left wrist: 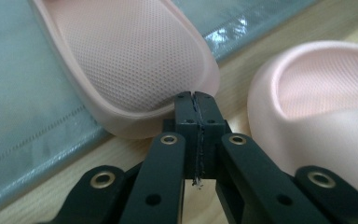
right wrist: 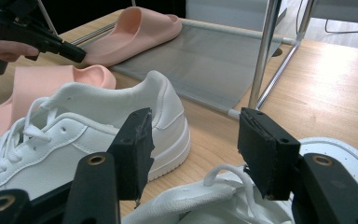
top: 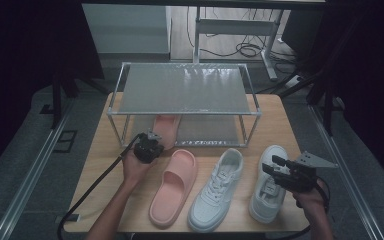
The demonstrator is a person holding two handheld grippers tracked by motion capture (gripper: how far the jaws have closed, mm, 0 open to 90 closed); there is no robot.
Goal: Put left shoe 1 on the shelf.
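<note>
Inspection of the high view finds your left gripper (top: 148, 148) at centre left of the frame, at the front edge of the low metal-framed shoe rack with grey mesh shelves (top: 185, 90). In the left gripper view its black jaws are pressed together with nothing between them, their tips just at the heel edge of the pink foam slide sandal lying on the rack's lower shelf (left wrist: 130, 60). The second pink foam slide (top: 174, 187) lies on the wooden table (top: 105, 150), just right of that gripper in the frame. Your right gripper (top: 280, 172) sits at lower right of the high view, above the right-hand white lace-up sneaker (top: 269, 185); in the right gripper view its jaws stand spread wide, holding nothing, with that sneaker's laces below them. The other white sneaker (top: 216, 190) lies between the slide and the right-hand sneaker.
</note>
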